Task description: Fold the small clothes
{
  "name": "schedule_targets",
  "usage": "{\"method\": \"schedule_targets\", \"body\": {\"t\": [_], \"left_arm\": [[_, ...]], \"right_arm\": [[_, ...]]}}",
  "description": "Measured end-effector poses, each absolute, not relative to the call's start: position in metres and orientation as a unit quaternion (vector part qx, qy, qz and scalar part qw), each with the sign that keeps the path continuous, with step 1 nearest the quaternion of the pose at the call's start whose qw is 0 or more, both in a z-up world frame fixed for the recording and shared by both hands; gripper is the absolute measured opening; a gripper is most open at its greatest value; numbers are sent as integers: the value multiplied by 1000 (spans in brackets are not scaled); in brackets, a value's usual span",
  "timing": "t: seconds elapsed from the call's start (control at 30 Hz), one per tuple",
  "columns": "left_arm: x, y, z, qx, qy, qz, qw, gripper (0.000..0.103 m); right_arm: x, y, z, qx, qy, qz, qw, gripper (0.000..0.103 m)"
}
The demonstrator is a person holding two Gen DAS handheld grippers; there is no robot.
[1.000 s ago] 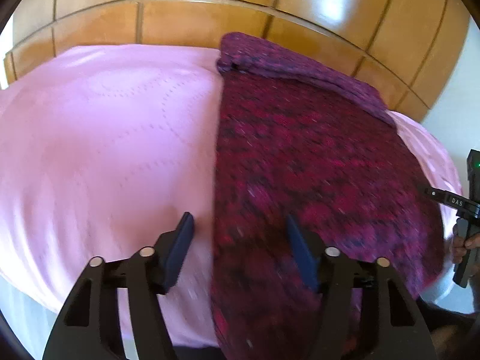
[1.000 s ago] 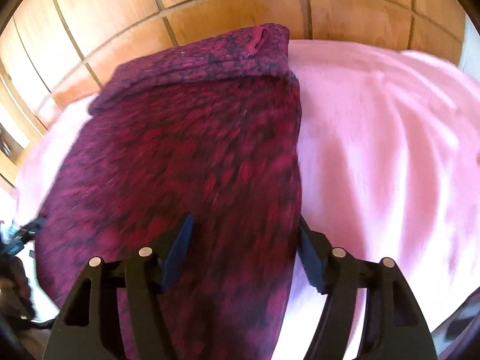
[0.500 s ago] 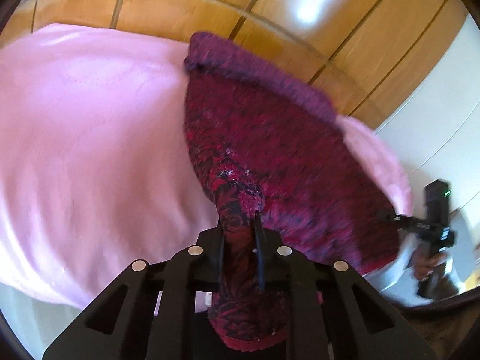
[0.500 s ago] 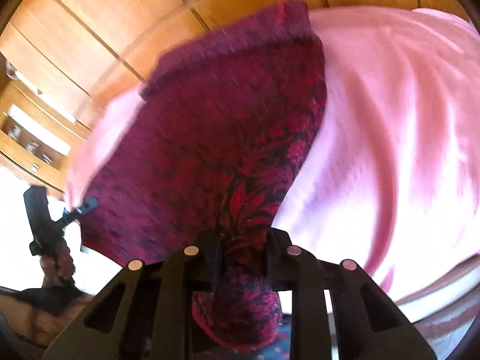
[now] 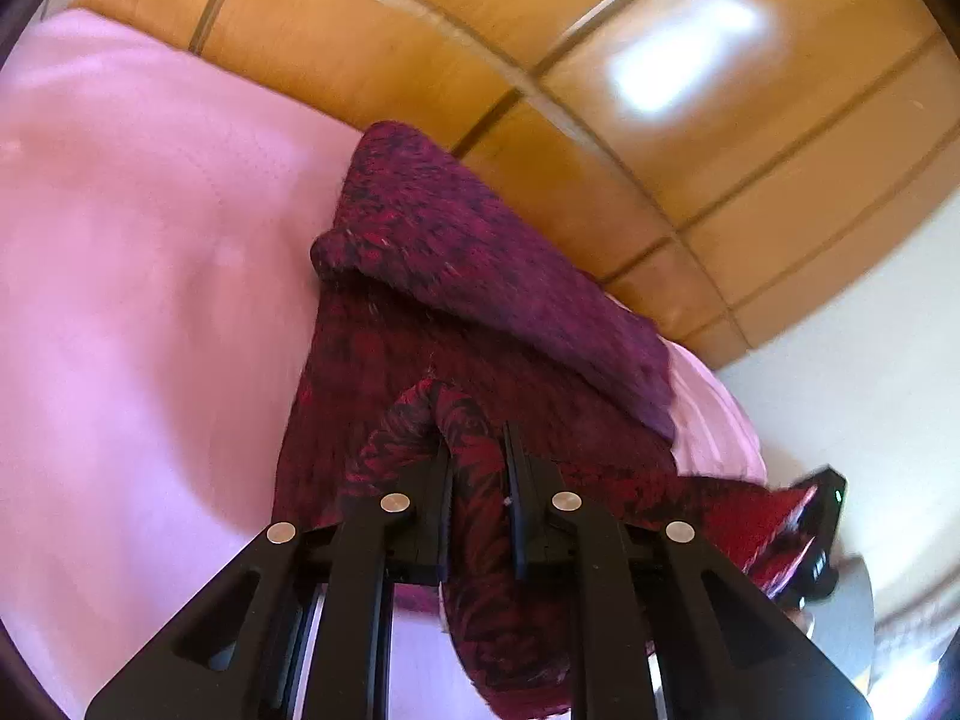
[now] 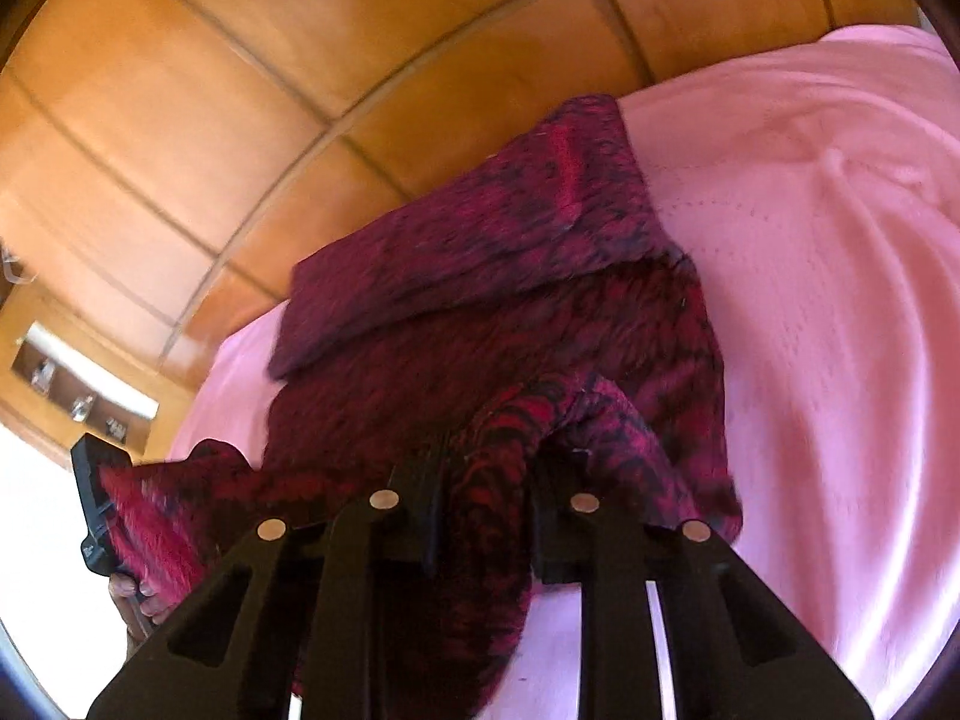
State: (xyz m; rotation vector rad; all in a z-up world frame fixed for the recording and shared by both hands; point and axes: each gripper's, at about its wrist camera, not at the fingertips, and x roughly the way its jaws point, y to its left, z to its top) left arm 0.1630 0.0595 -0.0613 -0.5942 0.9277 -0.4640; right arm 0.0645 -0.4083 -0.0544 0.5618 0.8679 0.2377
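Nearest, the left gripper (image 5: 477,468) has its jaws clamped narrow on a bunched corner of the red-and-black garment (image 5: 480,312); the right gripper (image 6: 486,468) pinches the other near corner the same way. The garment's near edge is lifted between the 2 grippers, while its far end, folded over, lies on the pink bedspread (image 5: 138,276). Beyond stands a glossy wooden panelled headboard (image 5: 600,90), with a white wall (image 5: 858,360) at the side.
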Motion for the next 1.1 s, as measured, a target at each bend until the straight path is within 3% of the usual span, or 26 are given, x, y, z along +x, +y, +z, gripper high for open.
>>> {"method": "schedule_targets", "body": {"t": [0.1, 0.17, 0.2, 0.23, 0.27, 0.33, 0.4, 0.47, 0.53, 0.6, 0.77, 0.9, 0.93, 0.97, 1.0, 1.03, 1.1], "left_arm": [[199, 56, -73, -294, 461, -197, 813, 14], [209, 61, -76, -318, 474, -191, 799, 27], [210, 66, -76, -331, 472, -193, 794, 31], [210, 73, -74, -349, 460, -193, 793, 44], [209, 81, -71, -354, 446, -182, 802, 67], [198, 103, -65, -355, 406, -133, 831, 78], [195, 117, -70, -366, 406, -132, 827, 78], [182, 133, -77, -364, 406, -125, 829, 78], [168, 139, -80, -338, 403, -145, 838, 79], [150, 141, -84, -321, 403, -170, 840, 80], [111, 129, -96, -291, 404, -227, 837, 88], [109, 101, -107, -253, 420, -249, 835, 88], [110, 96, -107, -248, 420, -252, 836, 83], [113, 92, -108, -247, 424, -255, 833, 62], [116, 88, -109, -244, 433, -255, 829, 54], [119, 86, -110, -235, 445, -239, 831, 40], [112, 91, -106, -234, 444, -239, 831, 29]], "right_arm": [[82, -415, -58, 278, 424, 104, 855, 20], [89, -419, -58, 294, 426, 112, 848, 24], [92, -421, -58, 301, 427, 118, 844, 31], [93, -425, -56, 316, 424, 127, 839, 39], [93, -430, -55, 326, 417, 132, 838, 42], [88, -438, -53, 350, 407, 144, 831, 59], [85, -450, -56, 385, 389, 156, 822, 69], [80, -457, -57, 397, 379, 159, 821, 71], [65, -467, -53, 399, 360, 146, 831, 93], [50, -476, -47, 383, 348, 122, 847, 97], [17, -473, -53, 315, 372, 110, 866, 96], [20, -441, -69, 236, 408, 106, 876, 75], [23, -431, -72, 202, 415, 85, 883, 67], [28, -426, -76, 181, 420, 72, 886, 61], [32, -423, -78, 164, 424, 62, 888, 52], [32, -420, -77, 154, 423, 57, 891, 45], [30, -422, -73, 149, 421, 52, 893, 28]]}}
